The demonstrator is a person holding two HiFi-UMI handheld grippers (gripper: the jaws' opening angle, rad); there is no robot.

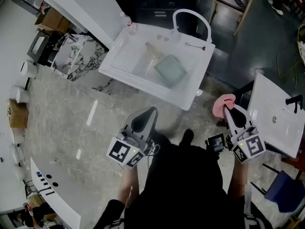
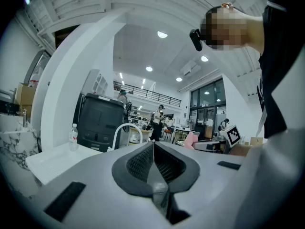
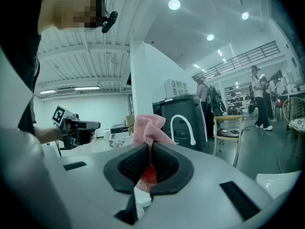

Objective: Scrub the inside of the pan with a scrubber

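A square grey-green pan (image 1: 170, 70) lies in the white sink (image 1: 191, 95) ahead of me, under the arched white faucet (image 1: 192, 19). Both grippers are held low and well short of the sink. My right gripper (image 1: 228, 104) is shut on a pink mesh scrubber (image 1: 223, 101). In the right gripper view the scrubber (image 3: 148, 128) bunches up from between the closed pads of that gripper (image 3: 149, 150). My left gripper (image 1: 145, 118) is shut with nothing in it, and its pads (image 2: 143, 161) meet along a thin line in the left gripper view.
A pale utensil (image 1: 152, 52) lies in the sink beside the pan, and a spoon (image 1: 196, 45) rests on the rim. A plastic bottle (image 1: 125, 19) stands at the sink's far left corner. Another white basin (image 1: 276, 119) is at my right, a blue chair (image 1: 284, 192) below it.
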